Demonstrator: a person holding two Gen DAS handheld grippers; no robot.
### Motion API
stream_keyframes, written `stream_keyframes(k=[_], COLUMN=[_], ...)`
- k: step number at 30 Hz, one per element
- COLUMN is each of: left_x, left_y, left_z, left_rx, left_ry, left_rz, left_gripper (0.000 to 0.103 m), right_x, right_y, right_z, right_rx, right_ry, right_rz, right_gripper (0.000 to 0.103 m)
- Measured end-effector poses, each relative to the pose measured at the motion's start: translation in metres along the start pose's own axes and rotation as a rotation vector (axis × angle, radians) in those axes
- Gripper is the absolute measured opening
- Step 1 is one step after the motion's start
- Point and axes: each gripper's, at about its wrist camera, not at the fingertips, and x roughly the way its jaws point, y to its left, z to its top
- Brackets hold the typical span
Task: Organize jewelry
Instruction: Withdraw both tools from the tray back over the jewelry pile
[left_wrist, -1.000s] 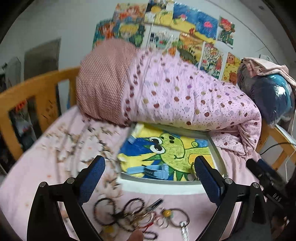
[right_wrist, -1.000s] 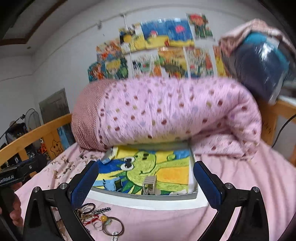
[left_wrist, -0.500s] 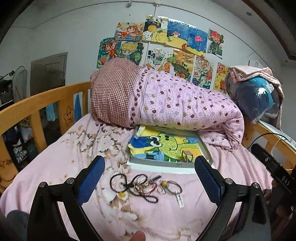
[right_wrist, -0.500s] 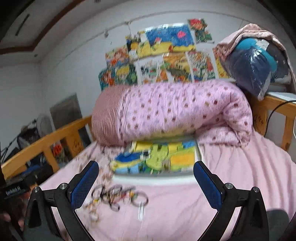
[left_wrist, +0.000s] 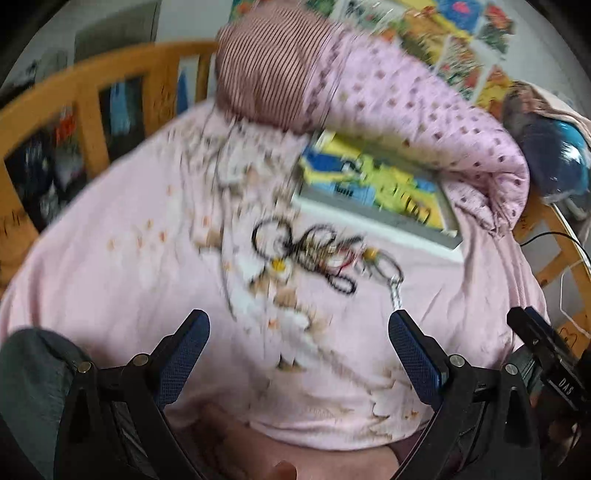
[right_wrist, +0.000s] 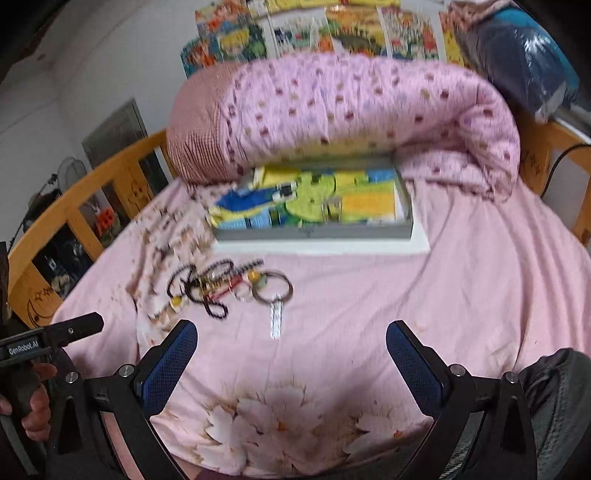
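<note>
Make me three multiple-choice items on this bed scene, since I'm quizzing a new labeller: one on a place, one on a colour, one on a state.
1. Where does the jewelry pile lie?
A. inside the tray
B. on the pink bedsheet in front of the tray
C. on the rolled quilt

2. What colour are the pads on the right tool?
A. blue
B. red
C. white

3. What state is the left tool in?
A. shut on a ring
B. shut on nothing
C. open and holding nothing

Answers:
1 B, the pile sits on the pink bedsheet, on the near side of the grey tray.
2 A, both pads show dark blue.
3 C, its fingers stand wide apart with only sheet between them.
</note>
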Motion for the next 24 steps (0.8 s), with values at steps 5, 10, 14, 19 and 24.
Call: stream_keyframes(k=[5, 10, 14, 19, 24], left_x=[0.009, 0.021, 0.039, 0.067, 0.097], left_y=[0.012, 0.012, 0.014, 0.016, 0.017], left_z=[-0.001, 0.006, 0.017, 0.032, 0.043], left_rx=[-0.055, -0.046, -0.056, -0.073, -0.098], left_ry=[0.066, 0.102, 0.134, 0.196, 0.261], left_rz=[-0.007, -0.008, -0.044, -0.093, -0.119], left_gripper=[0.095, 0.095, 0.095, 0.095, 0.094], right_x=[0.022, 0.042, 0.056, 0.083, 0.113], right_y=[-0.003, -0.011, -0.011, -0.009, -0.01], right_z=[-0.002, 0.001, 0.007, 0.013, 0.017], right_rx=[0.017, 0.045, -0.014, -0.027, 0.0], right_ry=[0.106, 0.161, 0.158, 0.219, 0.335], right_rz=[0.008, 0.03, -0.005, 0.056, 0.098], right_gripper=[0.103, 0.103, 0.103, 0.103, 0.103])
